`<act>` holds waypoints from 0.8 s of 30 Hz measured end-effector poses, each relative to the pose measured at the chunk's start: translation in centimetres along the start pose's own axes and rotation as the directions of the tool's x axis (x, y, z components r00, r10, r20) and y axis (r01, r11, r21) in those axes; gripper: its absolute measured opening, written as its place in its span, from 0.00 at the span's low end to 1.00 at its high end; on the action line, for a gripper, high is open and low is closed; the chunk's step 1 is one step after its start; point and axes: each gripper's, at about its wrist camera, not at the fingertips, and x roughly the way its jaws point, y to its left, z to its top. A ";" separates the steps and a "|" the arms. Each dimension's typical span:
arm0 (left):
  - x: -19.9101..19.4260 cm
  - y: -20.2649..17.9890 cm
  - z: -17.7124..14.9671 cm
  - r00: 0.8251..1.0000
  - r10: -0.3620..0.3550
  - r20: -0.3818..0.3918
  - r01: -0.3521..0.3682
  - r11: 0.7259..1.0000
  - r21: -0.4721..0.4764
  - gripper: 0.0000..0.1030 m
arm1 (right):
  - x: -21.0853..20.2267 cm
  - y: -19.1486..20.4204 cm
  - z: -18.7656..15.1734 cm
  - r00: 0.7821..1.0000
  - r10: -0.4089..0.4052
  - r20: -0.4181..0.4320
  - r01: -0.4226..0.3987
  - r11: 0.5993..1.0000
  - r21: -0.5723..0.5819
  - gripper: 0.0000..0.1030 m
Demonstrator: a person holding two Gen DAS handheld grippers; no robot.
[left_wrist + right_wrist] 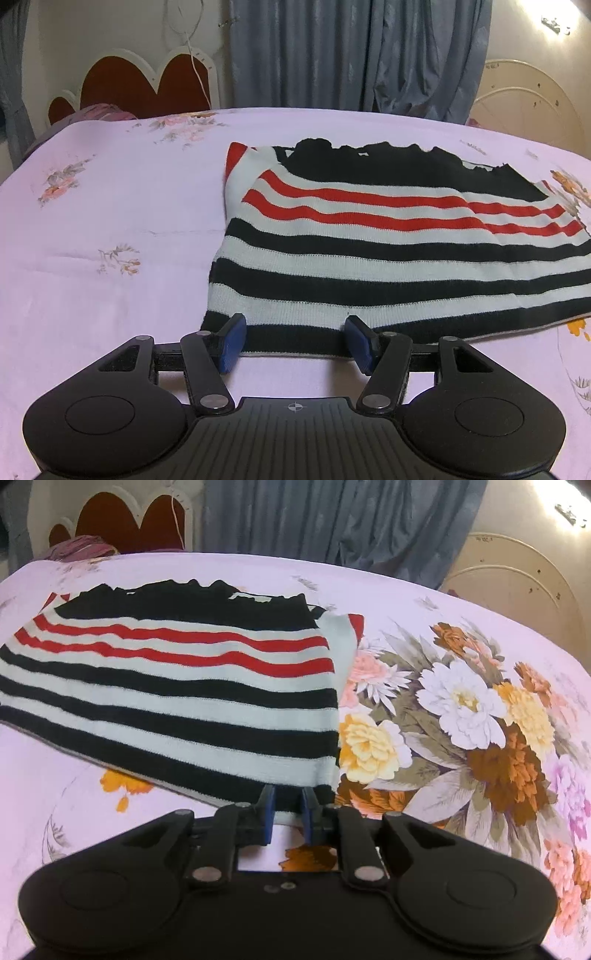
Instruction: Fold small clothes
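Note:
A striped knit sweater (388,251) with black, white and red bands lies flat on the bed, its sleeves folded in. It also shows in the right wrist view (177,686). My left gripper (295,332) is open, its blue pads (232,343) straddling the near hem at the sweater's left corner. My right gripper (288,805) is narrowly open at the near hem by the sweater's right corner, with the hem edge lying between its blue pads (268,812).
The bed is covered by a pale pink floral sheet (92,221) with a large flower print (461,716) right of the sweater. A red and white headboard (147,81) and grey curtains (351,55) stand behind the bed.

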 end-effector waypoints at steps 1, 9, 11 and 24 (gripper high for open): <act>0.0 0.0 0.0 1.000 -0.001 -0.001 0.001 1.000 -0.002 0.58 | 0.0 0.0 0.0 1.000 0.003 -0.001 -0.003 1.000 0.002 0.15; 0.2 -0.2 -0.2 1.000 -0.002 -0.001 0.002 1.000 0.006 0.58 | 0.0 0.0 -0.2 1.000 0.006 0.009 -0.005 1.000 -0.002 0.15; 0.3 -0.1 -0.2 1.000 -0.005 -0.001 0.005 1.000 0.006 0.58 | 0.0 0.0 -0.2 1.000 0.005 0.009 -0.005 1.000 -0.008 0.15; -3.8 3.2 -2.8 0.998 -0.025 0.050 0.037 0.969 -0.245 0.71 | -3.9 -0.8 -1.6 0.991 0.035 0.133 -0.044 0.997 0.066 0.62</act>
